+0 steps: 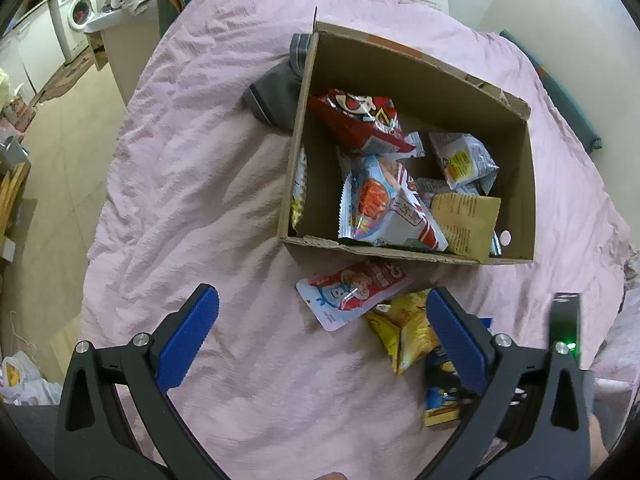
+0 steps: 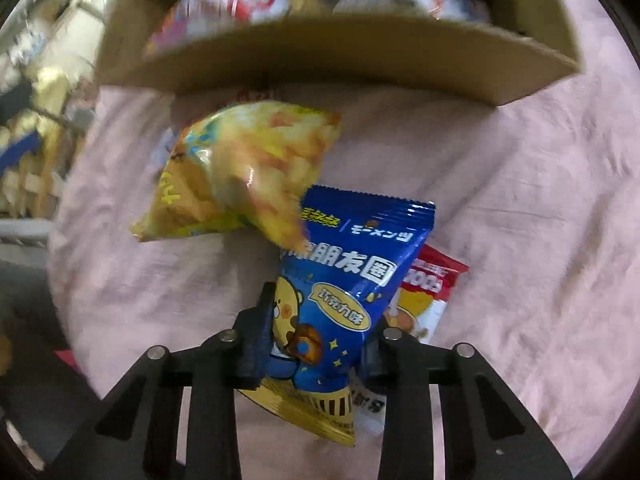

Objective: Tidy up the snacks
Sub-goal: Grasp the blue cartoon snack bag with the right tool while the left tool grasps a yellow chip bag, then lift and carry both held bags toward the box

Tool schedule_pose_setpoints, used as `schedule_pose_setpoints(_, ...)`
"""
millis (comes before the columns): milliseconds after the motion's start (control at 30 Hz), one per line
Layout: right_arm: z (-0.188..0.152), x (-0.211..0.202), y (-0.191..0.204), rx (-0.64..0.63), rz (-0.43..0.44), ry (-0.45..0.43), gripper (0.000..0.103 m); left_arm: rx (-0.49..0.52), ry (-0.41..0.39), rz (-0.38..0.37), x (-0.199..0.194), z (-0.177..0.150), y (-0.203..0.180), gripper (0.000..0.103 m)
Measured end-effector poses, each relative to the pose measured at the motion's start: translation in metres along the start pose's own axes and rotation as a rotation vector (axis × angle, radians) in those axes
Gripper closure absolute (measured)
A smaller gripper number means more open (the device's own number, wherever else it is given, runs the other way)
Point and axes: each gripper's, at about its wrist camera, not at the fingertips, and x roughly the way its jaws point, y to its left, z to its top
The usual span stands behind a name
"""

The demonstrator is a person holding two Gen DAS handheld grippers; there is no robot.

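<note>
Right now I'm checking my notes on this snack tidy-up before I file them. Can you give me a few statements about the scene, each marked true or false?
1. The right gripper has its jaws on the blue snack packet. True.
2. The left gripper is holding a packet. False: its jaws stand wide apart with nothing between them.
3. The cardboard box is empty. False: several snack packets lie inside it.
4. A yellow snack bag lies on the pink bedspread, outside the box. True.
5. The box stands on a bare wooden floor. False: it sits on the pink bedspread.
</note>
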Motion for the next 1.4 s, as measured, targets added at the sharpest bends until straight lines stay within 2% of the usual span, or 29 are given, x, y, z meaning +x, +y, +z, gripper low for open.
schedule_pose_setpoints(67, -0.004, -0.015, -0.01, 0.032, 0.045, -0.025, 0.071, 0.003, 0.012, 0.0, 0.003, -0.001, -0.002, 0.001)
schedule_pose_setpoints(267, -0.015, -0.067, -0.052, 0.128, 0.033, -0.176, 0.072, 0.019, 0.077, 0.01, 0.018, -0.006, -0.018, 0.001)
schedule_pose_setpoints(400, -0.007, -0.082, -0.068, 0.194, 0.05, -0.237, 0.072, 0.031, 0.144, 0.004, 0.032, -0.01, -0.045, 0.001)
schedule_pose_setpoints(500, -0.004, -0.09, -0.075, 0.214, 0.075, -0.258, 0.072, 0.001, 0.192, 0.0, 0.047, -0.012, -0.065, 0.001)
schedule_pose_setpoints(633, -0.001, -0.088, -0.071, 0.221, 0.093, -0.274, 0.072, -0.027, 0.234, 0.079, 0.071, -0.013, -0.086, 0.001)
schedule_pose_setpoints(767, -0.004, -0.095, -0.072, 0.231, 0.103, -0.304, 0.072, -0.01, 0.271, 0.146, 0.096, -0.016, -0.098, 0.001)
schedule_pose_setpoints(833, -0.002, -0.094, -0.072, 0.236, 0.11, -0.312, 0.072, -0.015, 0.291, 0.151, 0.106, -0.019, -0.099, 0.006)
schedule_pose_setpoints(900, -0.002, -0.096, -0.071, 0.238, 0.119, -0.317, 0.072, 0.003, 0.321, 0.118, 0.115, -0.022, -0.102, 0.029)
schedule_pose_setpoints(967, -0.001, -0.097, -0.07, 0.231, 0.122, -0.32, 0.072, 0.001, 0.352, 0.113, 0.121, -0.026, -0.102, 0.033)
schedule_pose_setpoints(1100, 0.0, -0.099, -0.067, 0.225, 0.128, -0.323, 0.072, 0.034, 0.34, 0.123, 0.114, -0.032, -0.108, 0.046)
schedule_pose_setpoints(1200, 0.001, -0.099, -0.063, 0.213, 0.128, -0.328, 0.072, 0.056, 0.334, 0.111, 0.104, -0.035, -0.111, 0.051)
schedule_pose_setpoints(1400, 0.003, -0.098, -0.057, 0.199, 0.129, -0.326, 0.072, 0.108, 0.319, 0.087, 0.076, -0.049, -0.112, 0.053)
